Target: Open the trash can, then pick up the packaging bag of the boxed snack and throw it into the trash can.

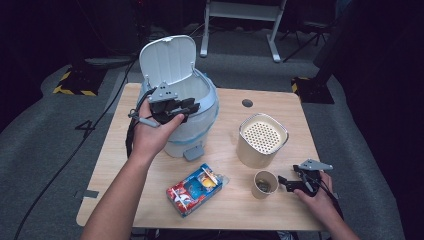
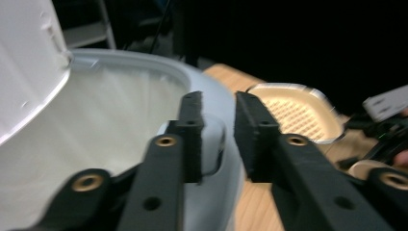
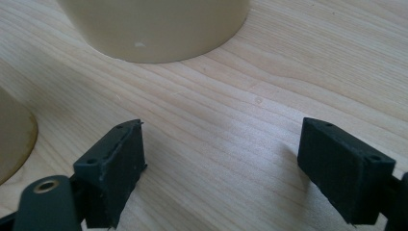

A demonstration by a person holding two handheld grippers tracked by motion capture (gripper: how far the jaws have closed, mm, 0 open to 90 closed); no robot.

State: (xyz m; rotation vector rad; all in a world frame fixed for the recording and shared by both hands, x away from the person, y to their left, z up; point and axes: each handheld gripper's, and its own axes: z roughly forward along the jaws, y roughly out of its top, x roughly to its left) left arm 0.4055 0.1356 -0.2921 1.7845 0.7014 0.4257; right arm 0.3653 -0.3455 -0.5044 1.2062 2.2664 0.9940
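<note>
A pale blue-white bin (image 1: 212, 107) stands at the back left of the wooden table (image 1: 280, 102), its lid (image 1: 167, 57) tipped up and back. My left gripper (image 1: 184, 107) hovers over the bin's front rim. In the left gripper view its jaws (image 2: 219, 103) stand a little apart over the rim (image 2: 144, 62), with nothing between them. My right gripper (image 1: 283, 182) rests on the table at the front right, just right of a small paper cup (image 1: 263, 184). Its jaws (image 3: 221, 139) are wide open over bare wood.
A cream container (image 1: 262, 137) with a perforated top stands right of the bin, also seen ahead of my right gripper (image 3: 159, 24). A blue and red snack packet (image 1: 197, 189) lies near the front edge. The paper cup (image 3: 14, 139) edges my right gripper's left jaw.
</note>
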